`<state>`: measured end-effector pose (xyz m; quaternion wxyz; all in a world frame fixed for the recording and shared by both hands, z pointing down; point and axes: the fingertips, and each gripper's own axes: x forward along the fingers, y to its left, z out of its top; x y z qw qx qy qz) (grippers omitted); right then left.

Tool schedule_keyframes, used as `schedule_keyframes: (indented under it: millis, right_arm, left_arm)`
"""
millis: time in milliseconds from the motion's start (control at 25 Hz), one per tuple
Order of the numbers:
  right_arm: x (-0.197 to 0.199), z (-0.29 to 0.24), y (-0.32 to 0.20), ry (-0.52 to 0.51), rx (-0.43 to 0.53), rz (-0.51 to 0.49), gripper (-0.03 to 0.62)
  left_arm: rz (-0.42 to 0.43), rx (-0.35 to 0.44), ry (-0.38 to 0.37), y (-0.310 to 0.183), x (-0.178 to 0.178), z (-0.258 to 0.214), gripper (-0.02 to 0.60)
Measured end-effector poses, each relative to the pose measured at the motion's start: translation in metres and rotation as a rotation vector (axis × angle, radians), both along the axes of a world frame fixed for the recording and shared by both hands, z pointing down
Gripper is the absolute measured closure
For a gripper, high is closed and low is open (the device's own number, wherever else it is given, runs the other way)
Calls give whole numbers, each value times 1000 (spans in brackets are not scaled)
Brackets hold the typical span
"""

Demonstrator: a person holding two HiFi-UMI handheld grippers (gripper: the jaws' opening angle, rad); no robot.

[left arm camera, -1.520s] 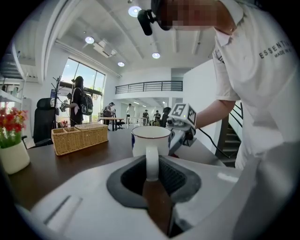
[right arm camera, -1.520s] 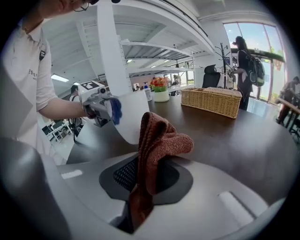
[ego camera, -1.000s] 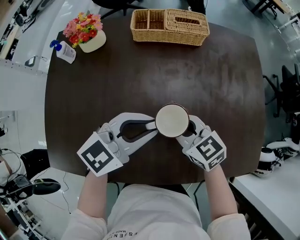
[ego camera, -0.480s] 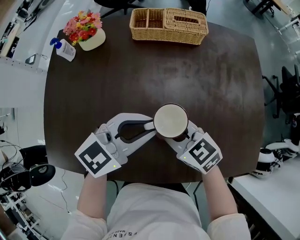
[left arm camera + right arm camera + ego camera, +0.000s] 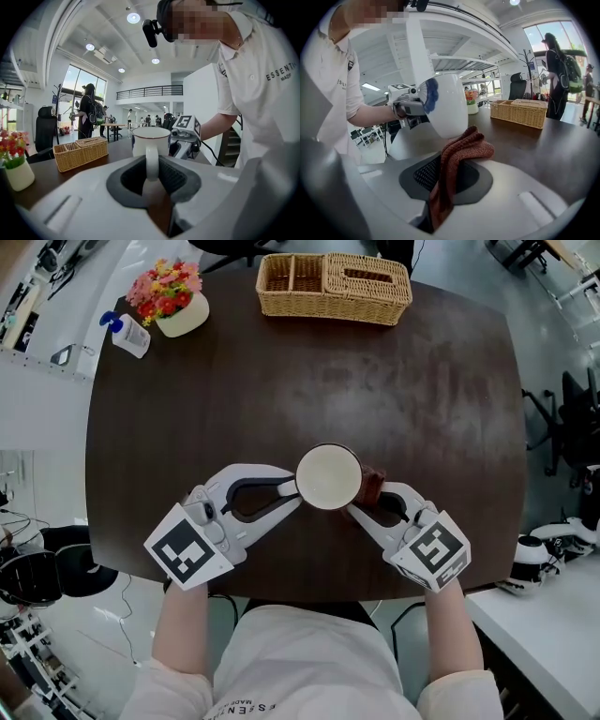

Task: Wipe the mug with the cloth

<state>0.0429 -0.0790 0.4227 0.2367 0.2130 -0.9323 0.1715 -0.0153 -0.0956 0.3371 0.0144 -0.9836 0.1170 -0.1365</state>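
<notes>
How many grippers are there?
2. The left gripper is left of the mug, shut on its handle. The right gripper is right of the mug, shut on the cloth. None seem hidden.

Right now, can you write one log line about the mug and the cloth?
left tongs: shut on mug handle | right tongs: shut on cloth | cloth: against mug side

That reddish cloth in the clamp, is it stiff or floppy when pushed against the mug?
Probably floppy: the cloth bunches and folds where the right gripper pinches it. Its coarse knit likely grips the glossy mug rather than sliding.
</notes>
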Motion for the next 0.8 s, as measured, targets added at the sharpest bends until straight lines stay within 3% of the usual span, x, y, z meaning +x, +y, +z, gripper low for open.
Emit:
schedule_keyframes:
  millis: [320,600,800]
  right_arm:
    - [48,6,-37,40,16,313,510]
    - [44,10,-44,60,45,312,510]
    - [32,20,-45,79,54,296,510]
  left_arm:
    - [-27,-62,2,16,-8,49,514]
    - [-9,-86,3,17,-5,81,514]
    - [13,-115,-65,16,-7,114,514]
